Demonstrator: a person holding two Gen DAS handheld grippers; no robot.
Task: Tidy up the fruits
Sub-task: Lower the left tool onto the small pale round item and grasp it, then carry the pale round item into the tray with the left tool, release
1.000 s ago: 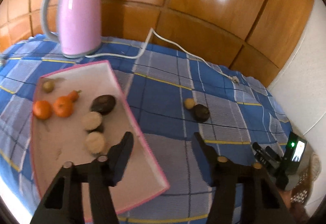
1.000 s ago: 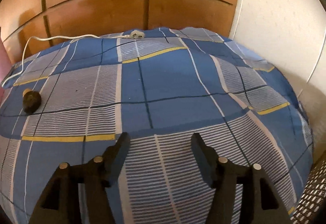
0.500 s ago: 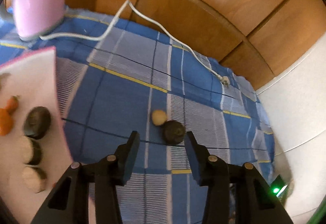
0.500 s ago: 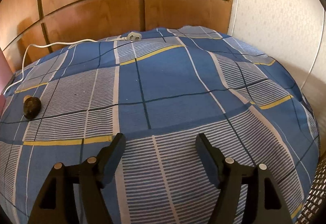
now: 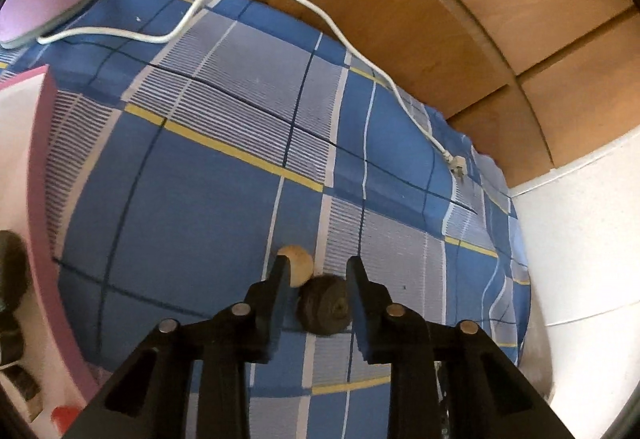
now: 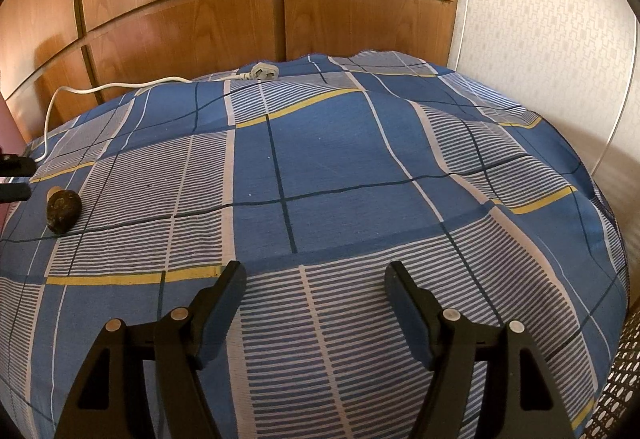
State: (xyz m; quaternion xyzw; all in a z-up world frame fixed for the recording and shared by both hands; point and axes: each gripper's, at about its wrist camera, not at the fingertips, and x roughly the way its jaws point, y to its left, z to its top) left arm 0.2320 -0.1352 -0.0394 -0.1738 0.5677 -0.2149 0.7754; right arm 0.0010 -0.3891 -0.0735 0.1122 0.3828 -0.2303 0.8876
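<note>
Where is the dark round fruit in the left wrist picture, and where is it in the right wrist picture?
Left wrist: the dark round fruit lies low in the centre, between the left gripper fingers.
Right wrist: it lies at the far left edge, on the cloth.
Shared landmark: the white plug at the cloth's far edge.

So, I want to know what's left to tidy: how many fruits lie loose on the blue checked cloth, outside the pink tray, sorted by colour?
Dark brown fruit: 1
Tan fruit: 1
Total: 2
</note>
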